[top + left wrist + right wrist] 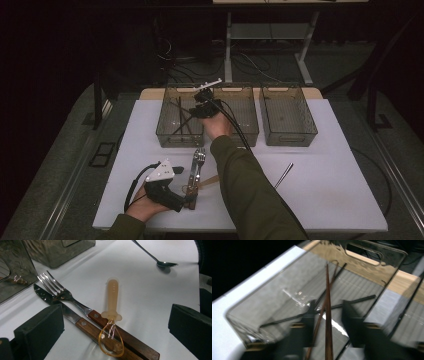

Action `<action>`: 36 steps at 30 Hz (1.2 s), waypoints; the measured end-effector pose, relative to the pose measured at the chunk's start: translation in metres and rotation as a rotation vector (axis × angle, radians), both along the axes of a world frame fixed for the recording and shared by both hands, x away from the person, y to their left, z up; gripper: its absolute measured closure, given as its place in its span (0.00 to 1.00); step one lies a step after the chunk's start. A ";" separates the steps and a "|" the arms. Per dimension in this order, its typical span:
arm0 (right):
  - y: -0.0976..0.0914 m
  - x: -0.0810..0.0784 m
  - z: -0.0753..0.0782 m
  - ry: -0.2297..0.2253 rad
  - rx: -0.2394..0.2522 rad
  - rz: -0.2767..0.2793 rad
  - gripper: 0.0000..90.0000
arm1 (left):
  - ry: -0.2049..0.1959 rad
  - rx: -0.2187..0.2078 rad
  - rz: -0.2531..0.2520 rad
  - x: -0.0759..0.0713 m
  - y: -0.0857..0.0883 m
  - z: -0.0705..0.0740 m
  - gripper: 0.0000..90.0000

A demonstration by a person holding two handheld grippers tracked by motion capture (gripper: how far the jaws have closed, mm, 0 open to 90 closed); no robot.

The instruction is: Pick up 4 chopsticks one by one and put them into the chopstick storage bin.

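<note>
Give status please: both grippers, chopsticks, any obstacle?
Right gripper open over left bin, brown chopstick between jaws. Left gripper open at fork. No obstacle seen.

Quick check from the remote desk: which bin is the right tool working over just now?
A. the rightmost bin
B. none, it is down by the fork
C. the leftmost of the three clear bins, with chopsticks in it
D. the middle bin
C. In the high view the right tool hangs over the leftmost bin, and the right gripper view shows dark chopsticks lying on that bin's floor.
</note>
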State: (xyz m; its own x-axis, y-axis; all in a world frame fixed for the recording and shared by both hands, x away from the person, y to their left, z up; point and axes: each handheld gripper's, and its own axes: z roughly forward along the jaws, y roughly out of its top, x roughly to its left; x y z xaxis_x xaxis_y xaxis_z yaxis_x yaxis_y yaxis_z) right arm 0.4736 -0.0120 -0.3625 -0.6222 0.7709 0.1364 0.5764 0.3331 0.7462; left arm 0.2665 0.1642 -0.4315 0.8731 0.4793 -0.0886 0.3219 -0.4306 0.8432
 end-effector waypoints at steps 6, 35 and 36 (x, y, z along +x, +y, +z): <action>-0.023 -0.010 0.010 -0.030 0.044 0.035 0.48 | 0.003 0.002 0.002 -0.001 -0.001 0.000 0.00; -0.117 -0.067 0.009 -0.086 0.127 0.182 0.21 | 0.014 -0.002 0.017 -0.001 -0.001 -0.001 0.00; -0.120 -0.069 0.008 -0.089 0.134 0.189 0.21 | 0.009 0.004 0.012 0.000 -0.001 -0.001 0.00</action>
